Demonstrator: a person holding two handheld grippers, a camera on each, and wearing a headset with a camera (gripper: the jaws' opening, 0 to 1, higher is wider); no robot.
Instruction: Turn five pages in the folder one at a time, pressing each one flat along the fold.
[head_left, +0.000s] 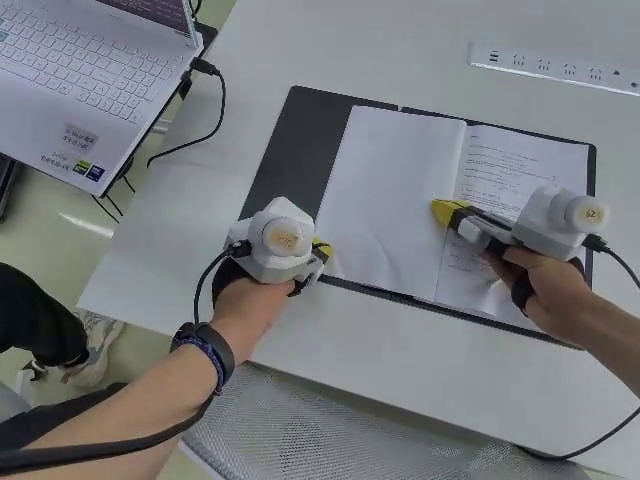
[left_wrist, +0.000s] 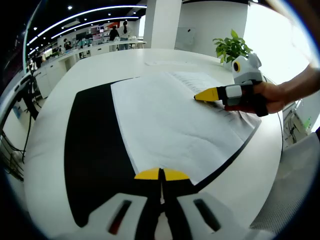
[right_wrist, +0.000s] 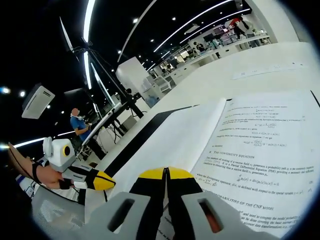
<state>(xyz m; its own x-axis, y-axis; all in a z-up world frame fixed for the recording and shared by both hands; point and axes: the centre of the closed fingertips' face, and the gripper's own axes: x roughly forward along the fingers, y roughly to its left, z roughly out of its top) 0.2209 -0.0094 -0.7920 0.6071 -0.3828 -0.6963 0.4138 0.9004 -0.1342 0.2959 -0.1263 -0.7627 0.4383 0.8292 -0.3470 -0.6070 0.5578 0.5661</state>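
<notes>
Ahead of the right gripper (right_wrist: 165, 175), jaws together as on the left gripper (left_wrist: 161, 173), the printed page (right_wrist: 260, 145) looks thin and limp, best lifted at its outer edge.

I work at a white table (head_left: 400, 60) with a smooth top. A folder (head_left: 300, 140) lies open and flat on it in front of me. Its black cover is down against the surface and its white pages face up, and its near side runs close to the table's near edge. A white power strip (head_left: 555, 68) lies at the far right, well apart from the folder. A black cable (head_left: 218, 105) crosses the table's left edge, near the folder's far left corner.
</notes>
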